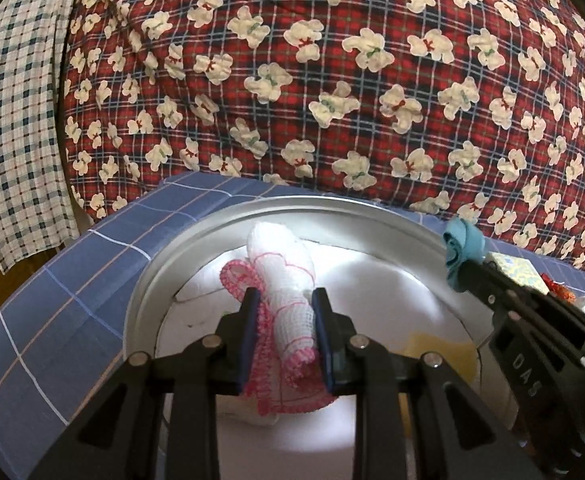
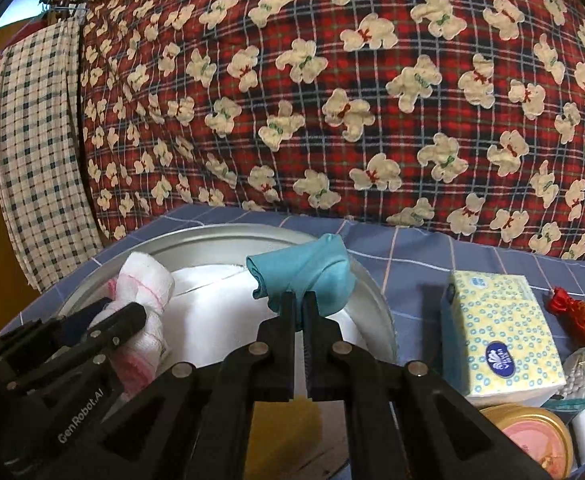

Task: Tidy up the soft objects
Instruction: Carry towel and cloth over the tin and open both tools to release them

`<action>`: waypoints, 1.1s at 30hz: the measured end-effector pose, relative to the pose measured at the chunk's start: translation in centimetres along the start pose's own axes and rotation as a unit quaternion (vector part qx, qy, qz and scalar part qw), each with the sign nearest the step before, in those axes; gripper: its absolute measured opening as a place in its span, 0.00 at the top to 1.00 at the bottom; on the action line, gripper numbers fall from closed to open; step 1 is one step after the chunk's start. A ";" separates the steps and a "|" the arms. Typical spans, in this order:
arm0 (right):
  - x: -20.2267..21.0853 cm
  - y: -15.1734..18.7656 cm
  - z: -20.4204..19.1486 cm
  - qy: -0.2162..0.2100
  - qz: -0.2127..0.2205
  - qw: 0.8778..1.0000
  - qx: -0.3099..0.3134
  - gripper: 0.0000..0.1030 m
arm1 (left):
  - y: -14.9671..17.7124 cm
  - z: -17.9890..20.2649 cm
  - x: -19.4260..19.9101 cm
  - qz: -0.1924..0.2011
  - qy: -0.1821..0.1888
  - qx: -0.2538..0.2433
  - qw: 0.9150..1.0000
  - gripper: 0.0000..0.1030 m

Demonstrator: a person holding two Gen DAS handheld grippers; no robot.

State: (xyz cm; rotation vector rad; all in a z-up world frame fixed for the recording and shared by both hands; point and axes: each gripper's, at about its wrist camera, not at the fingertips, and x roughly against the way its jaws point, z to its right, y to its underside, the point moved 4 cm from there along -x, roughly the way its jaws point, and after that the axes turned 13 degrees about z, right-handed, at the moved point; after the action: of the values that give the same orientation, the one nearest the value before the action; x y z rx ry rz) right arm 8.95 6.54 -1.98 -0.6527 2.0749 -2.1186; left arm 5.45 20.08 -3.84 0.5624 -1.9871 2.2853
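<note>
Backdrop: red plaid bear-print quilt (image 1: 332,80); blue checked cloth (image 1: 52,300) covers the surface.
Left gripper (image 1: 286,300): clenched on rolled white pink-edged cloth (image 1: 284,276), held over metal basin (image 1: 164,256), likely for depositing.
Right gripper (image 2: 298,300): pinching teal cloth (image 2: 312,272) above basin's right side.

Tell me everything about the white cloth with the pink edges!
The white cloth looks like a soft waffle-weave rag with thin pink lines and a frilly pink stitched border. It is rolled into a bundle. The left gripper is shut on it, one finger on each side, holding it over the round metal basin. From the right wrist view it shows as a plump white roll at the basin's left side. Whether its bottom touches the basin floor cannot be told.
</note>
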 end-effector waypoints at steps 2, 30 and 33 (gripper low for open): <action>-0.1 0.2 -0.2 -0.003 -0.003 1.000 0.005 0.96 | -0.1 0.1 0.1 0.003 -0.004 -0.005 1.000 0.76; 1.5 0.0 0.4 -0.032 0.017 0.999 -0.031 0.84 | -1.4 -0.2 2.6 0.095 -0.073 -0.016 0.993 0.01; 2.7 -0.4 1.6 -0.001 0.046 0.998 -0.046 0.47 | -1.5 -0.4 2.5 0.094 -0.080 -0.016 0.992 0.00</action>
State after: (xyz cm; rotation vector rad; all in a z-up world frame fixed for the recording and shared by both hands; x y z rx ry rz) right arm 7.20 4.08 -0.96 -0.5579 2.1678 -1.9839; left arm 3.42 20.21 -1.64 0.5979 -2.2358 2.3778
